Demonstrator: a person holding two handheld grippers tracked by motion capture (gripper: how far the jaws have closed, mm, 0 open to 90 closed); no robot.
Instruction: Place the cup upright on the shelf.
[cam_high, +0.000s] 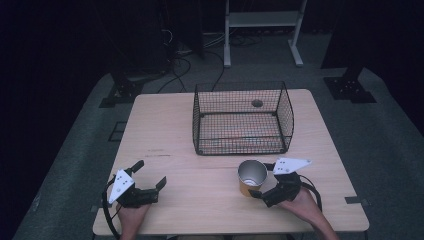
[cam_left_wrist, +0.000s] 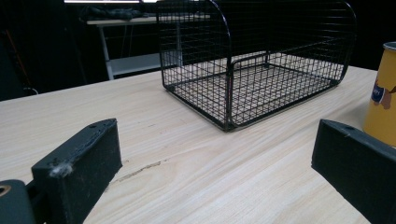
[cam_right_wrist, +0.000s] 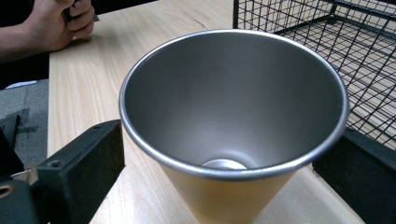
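Now the right tongs (cam_high: 261, 181) straddle the cup (cam_high: 251, 177) standing before the basket (cam_high: 243, 145), jaws apart, unclamped; next: squeeze, then lift. Left tongs (cam_high: 150, 176) rest apart on the surface (cam_high: 165, 130).

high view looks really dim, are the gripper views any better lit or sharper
High view: dim, bluish, floor nearly black, though the cup and wire basket read clearly. Left gripper view: brighter and warmer, table grain crisp, near fingers slightly soft. Right gripper view: well lit, soft sheen inside the cup, no harsh glare, wide-angle stretching of its rim.
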